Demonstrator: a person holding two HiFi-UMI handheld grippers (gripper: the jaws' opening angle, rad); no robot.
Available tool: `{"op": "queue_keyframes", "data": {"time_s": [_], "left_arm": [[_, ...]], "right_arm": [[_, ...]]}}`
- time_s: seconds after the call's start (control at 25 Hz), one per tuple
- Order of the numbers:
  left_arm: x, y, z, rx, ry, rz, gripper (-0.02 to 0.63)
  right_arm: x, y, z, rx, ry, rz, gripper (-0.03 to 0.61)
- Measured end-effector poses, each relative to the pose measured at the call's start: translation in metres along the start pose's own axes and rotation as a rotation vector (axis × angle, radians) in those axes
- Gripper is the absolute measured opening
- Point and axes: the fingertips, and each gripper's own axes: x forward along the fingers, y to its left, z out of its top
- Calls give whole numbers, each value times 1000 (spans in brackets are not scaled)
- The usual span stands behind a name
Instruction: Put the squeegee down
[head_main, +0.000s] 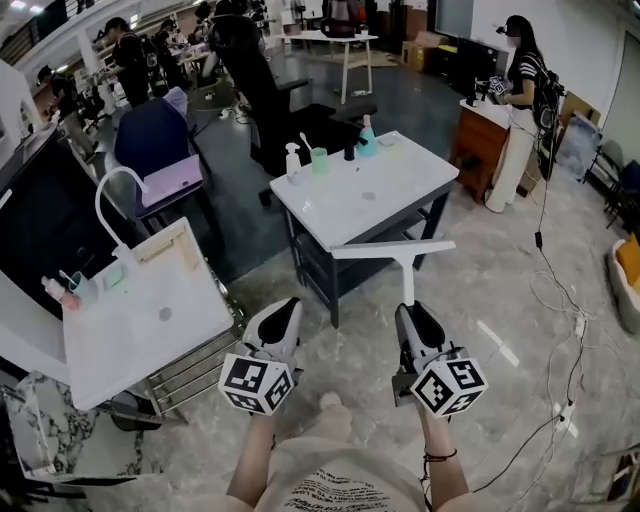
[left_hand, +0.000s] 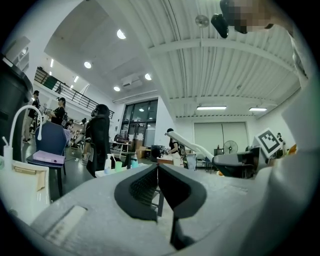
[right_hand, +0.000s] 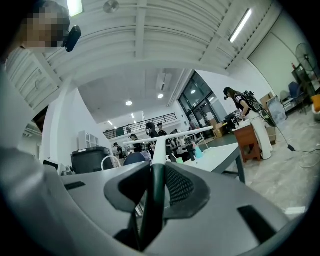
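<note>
Pointing level: right gripper jaws clamp squeegee; left gripper jaws together, empty

Round white ceiling lamps and long strip lights fill the hall with bright, even light, so shadows stay soft. The glossy pale marble floor carries a streak of glare. Both gripper views bulge fisheye-fashion (black corners ring them), their nearest foreground blurred.

White squeegee aloft (blade crosswise)

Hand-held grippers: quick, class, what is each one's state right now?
Left hand-held gripper: closed, empty.
Right hand-held gripper: closed on the squeegee.
</note>
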Motion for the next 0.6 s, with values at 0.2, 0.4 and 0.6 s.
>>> {"op": "queue_keyframes", "data": {"time_s": [0.2,0.4,0.6], "left_arm": [[39,31,-2,-8,13,13,23],[73,64,-4,-22,20,36,23],[98,90,-4,-34,24,56,23]], "right_arm": [[52,-20,0,25,25,7,97],[101,-34,0,32,47,19,97],[141,-42,1,38,66,34,97]]}}
